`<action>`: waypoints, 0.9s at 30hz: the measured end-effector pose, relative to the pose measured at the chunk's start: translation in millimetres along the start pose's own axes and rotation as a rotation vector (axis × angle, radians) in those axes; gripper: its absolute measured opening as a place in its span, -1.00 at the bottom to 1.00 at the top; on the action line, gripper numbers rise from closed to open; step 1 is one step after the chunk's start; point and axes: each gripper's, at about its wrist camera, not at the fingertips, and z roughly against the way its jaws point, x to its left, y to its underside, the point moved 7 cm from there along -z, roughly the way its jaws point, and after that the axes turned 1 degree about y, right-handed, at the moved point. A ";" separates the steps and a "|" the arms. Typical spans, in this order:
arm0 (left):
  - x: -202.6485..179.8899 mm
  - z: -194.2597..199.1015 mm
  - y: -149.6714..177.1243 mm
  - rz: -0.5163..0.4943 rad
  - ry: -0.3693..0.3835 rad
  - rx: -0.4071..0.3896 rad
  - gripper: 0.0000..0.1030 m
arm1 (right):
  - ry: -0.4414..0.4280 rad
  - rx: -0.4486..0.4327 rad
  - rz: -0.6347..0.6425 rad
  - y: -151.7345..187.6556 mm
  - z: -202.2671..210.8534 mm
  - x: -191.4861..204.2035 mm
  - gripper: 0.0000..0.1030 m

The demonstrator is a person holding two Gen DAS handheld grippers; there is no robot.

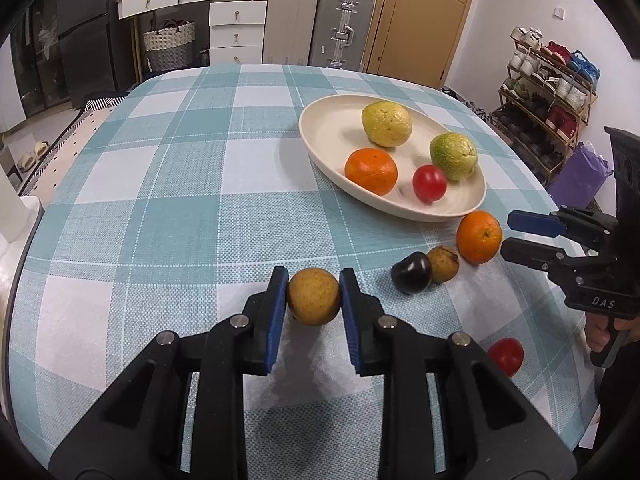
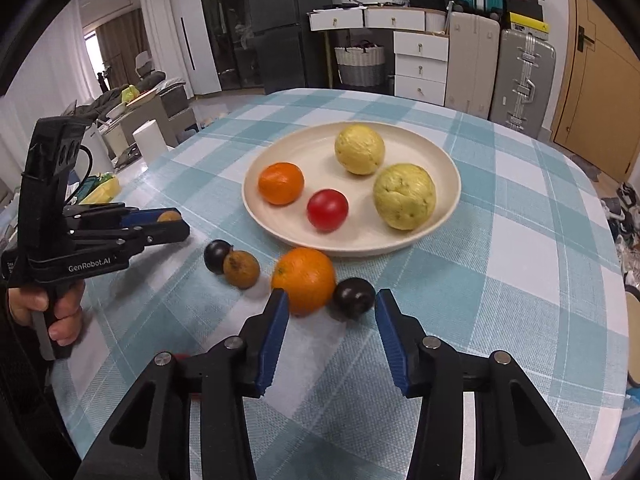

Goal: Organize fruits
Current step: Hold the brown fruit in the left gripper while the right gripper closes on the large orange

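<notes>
A cream plate [image 1: 332,128] [image 2: 400,136] on the checked table holds two yellow-green guavas [image 1: 386,123], an orange [image 1: 371,171] and a red tomato [image 1: 429,183]. My left gripper [image 1: 314,294] is shut on a brown round fruit [image 1: 314,296], held just above the cloth; it also shows in the right wrist view [image 2: 168,216]. My right gripper [image 2: 328,334] is open and empty, just short of a loose orange [image 2: 303,280] and a dark plum [image 2: 354,298]. Another plum [image 2: 217,255] and a brown fruit [image 2: 241,269] lie left of them.
A second red tomato [image 1: 506,356] lies near the table's front edge. The right gripper [image 1: 508,236] shows at the right of the left wrist view. Drawers, suitcases [image 1: 344,28], a door and a shoe rack [image 1: 548,92] stand beyond the table.
</notes>
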 end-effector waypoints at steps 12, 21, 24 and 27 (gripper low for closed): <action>-2.2 -0.3 0.0 0.002 0.014 -0.001 -0.54 | 0.021 0.007 0.082 -10.0 -11.6 21.0 -0.10; -4.7 0.4 0.1 -0.003 0.021 -0.003 -0.54 | 0.027 -0.006 0.123 -17.6 -9.3 27.0 -0.10; -5.0 0.4 0.9 -0.002 0.024 -0.002 -0.54 | 0.021 0.006 0.135 -17.4 -12.9 29.8 -0.10; -5.6 0.8 1.0 -0.002 0.025 -0.003 -0.54 | 0.032 0.023 0.138 -15.2 -17.8 28.8 -0.10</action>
